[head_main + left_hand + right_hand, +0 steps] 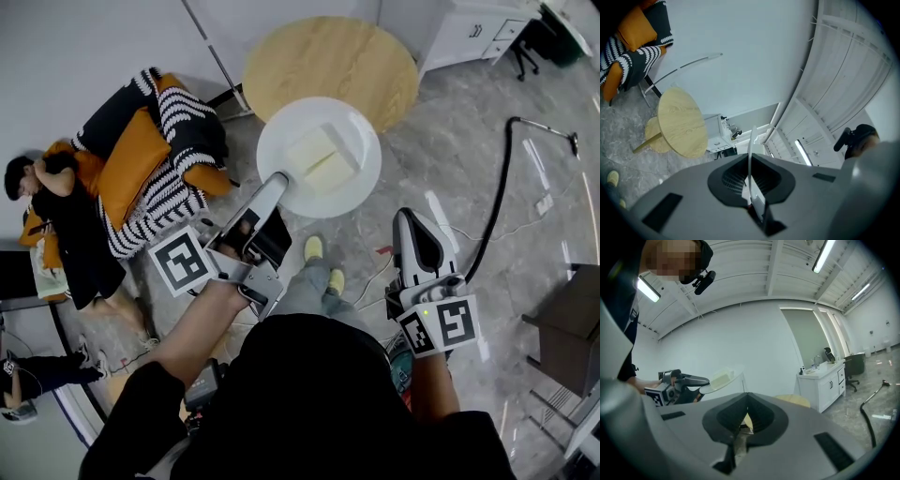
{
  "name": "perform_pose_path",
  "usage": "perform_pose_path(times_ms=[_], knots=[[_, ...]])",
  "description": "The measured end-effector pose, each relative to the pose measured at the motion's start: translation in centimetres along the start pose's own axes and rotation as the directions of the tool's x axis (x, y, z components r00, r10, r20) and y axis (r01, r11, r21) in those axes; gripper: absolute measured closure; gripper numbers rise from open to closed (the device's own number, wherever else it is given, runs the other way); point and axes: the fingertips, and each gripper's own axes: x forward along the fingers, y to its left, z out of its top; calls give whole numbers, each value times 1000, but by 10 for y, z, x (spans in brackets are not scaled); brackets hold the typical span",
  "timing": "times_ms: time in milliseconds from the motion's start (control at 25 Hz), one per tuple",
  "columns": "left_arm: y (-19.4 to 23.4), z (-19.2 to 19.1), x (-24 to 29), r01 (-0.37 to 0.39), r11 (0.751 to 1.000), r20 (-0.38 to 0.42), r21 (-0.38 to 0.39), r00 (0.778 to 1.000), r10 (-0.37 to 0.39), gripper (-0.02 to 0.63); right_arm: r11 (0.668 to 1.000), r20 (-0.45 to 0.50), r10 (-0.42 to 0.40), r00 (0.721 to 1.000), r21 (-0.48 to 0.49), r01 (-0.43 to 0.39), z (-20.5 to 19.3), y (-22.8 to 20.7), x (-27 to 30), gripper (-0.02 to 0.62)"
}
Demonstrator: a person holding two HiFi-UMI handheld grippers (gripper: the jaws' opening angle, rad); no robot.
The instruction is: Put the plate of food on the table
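- The table [328, 56], round and wooden, is the goal, and its top is bare: nothing has been set down on it.
- The plate [361, 131] is white and held up in the air over the stone floor. In the head view its far edge overlaps the near edge of the table, but it does not rest on it.
- My judgement is that the pick-up is done and the carry is partly done. What is left is to bring the plate fully over the table, lower it flat and let go.
- The food [323, 159] is two pale slabs side by side in the middle of the plate. Nothing else lies on the plate.
- The left gripper [277, 180] is clamped narrowly on the near rim of the plate. In the left gripper view the rim shows edge-on between the jaws.
- The right gripper [411, 217] is near the person's right side, well apart from the plate. Its jaws are together with nothing between them.
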Motion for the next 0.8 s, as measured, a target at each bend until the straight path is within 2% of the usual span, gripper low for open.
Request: perform_pose_path(times_ms=[320, 800], knots=[[25, 42, 11, -19, 1000, 0, 3, 1000, 19, 589, 999, -16, 14, 1000, -32, -14, 6, 6, 55, 589], [48, 118, 40, 31, 1000, 16, -4, 999, -31, 590, 996, -8, -5, 1000, -85, 4, 26, 7, 137, 589]])
